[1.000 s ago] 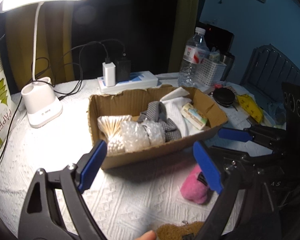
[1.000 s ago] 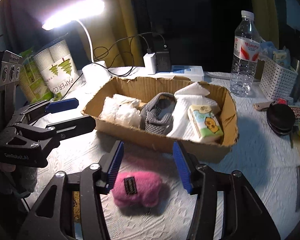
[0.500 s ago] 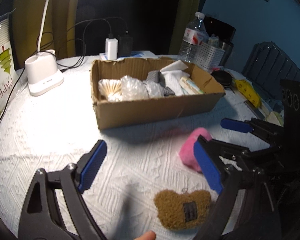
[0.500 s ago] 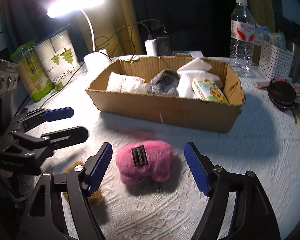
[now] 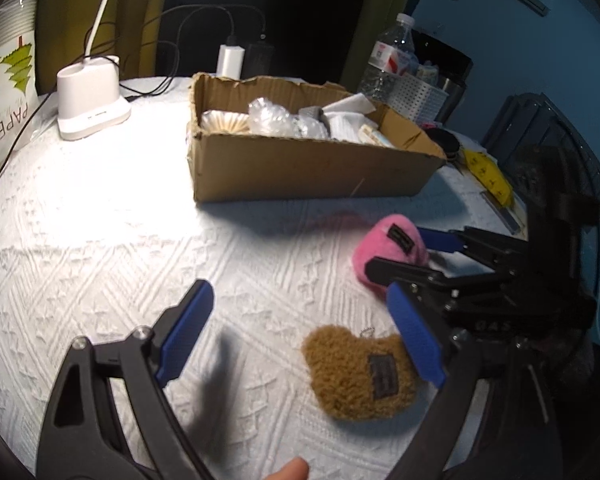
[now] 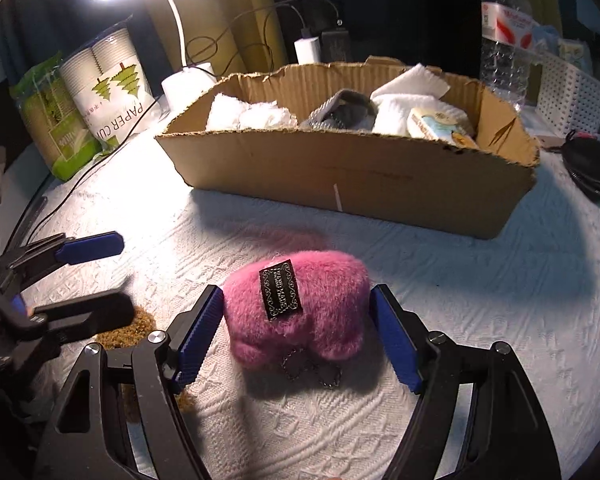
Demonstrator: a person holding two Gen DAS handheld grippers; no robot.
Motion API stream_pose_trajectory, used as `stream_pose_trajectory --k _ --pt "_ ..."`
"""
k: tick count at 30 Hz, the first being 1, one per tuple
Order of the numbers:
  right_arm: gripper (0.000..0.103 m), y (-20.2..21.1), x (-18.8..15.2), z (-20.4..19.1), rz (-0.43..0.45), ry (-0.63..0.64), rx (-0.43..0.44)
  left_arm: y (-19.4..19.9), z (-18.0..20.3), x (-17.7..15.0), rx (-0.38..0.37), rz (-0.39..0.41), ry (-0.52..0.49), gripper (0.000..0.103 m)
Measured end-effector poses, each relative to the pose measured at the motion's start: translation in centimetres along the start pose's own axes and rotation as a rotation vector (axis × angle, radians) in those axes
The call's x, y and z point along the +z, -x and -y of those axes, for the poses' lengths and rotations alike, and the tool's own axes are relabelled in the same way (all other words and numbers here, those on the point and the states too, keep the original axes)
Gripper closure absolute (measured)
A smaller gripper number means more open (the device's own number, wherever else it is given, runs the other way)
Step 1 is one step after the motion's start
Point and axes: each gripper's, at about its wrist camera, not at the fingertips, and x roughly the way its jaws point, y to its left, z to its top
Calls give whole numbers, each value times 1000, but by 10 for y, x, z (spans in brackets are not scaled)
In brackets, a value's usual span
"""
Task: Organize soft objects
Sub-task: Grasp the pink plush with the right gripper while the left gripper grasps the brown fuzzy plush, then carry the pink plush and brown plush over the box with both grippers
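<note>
A pink plush toy [image 6: 300,312] with a black label lies on the white cloth. My right gripper [image 6: 296,336] is open, one pad on each side of it, close to its sides. The toy also shows in the left wrist view [image 5: 388,248]. A brown plush bear [image 5: 360,372] lies nearer, partly hidden behind a finger in the right wrist view [image 6: 136,328]. My left gripper [image 5: 300,340] is open, low over the cloth, with the bear by its right pad. The cardboard box [image 6: 340,176] behind holds cloths, wrapped bundles and a tissue pack.
A white lamp base [image 5: 88,108] and a paper cup pack [image 6: 108,92] stand at the left. A water bottle [image 6: 504,32], a white basket [image 6: 568,84] and a black round case [image 6: 592,168] stand at the right. Chargers and cables sit behind the box.
Both grippers have dropped lower and moved forward. The right gripper now straddles the pink toy. The brown bear has come further into the left gripper's opening.
</note>
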Motion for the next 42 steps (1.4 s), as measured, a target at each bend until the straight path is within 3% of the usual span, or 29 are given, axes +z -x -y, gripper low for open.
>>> stream_pose_trajectory --k 3,4,13,19,24,31,42 --pt "28 0 1 2 3 -12 7 7 9 -5 -9 1 -27 13" --pt "35 1 1 3 5 -18 6 9 12 -7 -10 1 -38 13" --pt "37 17 -6 13 19 -20 -13 0 44 -18 -40 -62 -107 13" --pt "37 29 -12 26 41 -49 -35 -23 57 -29 19 -132 -164 13" --pt "37 39 -14 36 58 -70 -45 -25 60 -29 38 -131 -186 14" --pt "37 49 -14 40 88 -85 -43 -23 61 -31 36 -112 -202 39" --pt "37 57 -9 31 109 -57 -67 -3 53 -22 19 -35 -155 41"
